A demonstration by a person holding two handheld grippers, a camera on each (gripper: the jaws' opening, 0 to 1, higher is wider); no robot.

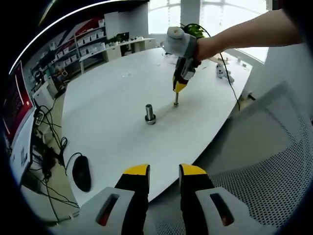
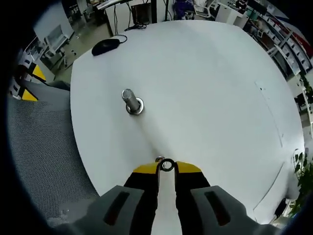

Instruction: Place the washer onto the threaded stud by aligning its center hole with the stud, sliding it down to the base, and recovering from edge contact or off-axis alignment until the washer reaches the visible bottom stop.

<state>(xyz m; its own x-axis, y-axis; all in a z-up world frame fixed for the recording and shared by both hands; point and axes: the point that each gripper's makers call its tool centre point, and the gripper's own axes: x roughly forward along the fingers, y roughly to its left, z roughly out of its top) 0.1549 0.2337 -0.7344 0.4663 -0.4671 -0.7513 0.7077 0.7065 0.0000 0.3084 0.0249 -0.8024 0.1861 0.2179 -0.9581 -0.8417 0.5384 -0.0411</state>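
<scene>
My white bench (image 2: 210, 88) carries the threaded stud (image 2: 130, 101), upright on its base near the middle. A black mouse (image 2: 105, 46) lies at the far edge, with a cable (image 1: 230, 78) trailing over another side.

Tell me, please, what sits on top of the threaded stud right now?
Nothing: the threaded stud stands bare above its base collar. The washer is pinched in the right hand-held gripper, apart from the stud. Beneath the washer, the table is hidden.

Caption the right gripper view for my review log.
Right gripper pinches the washer above the white table, short of the threaded stud.
</scene>
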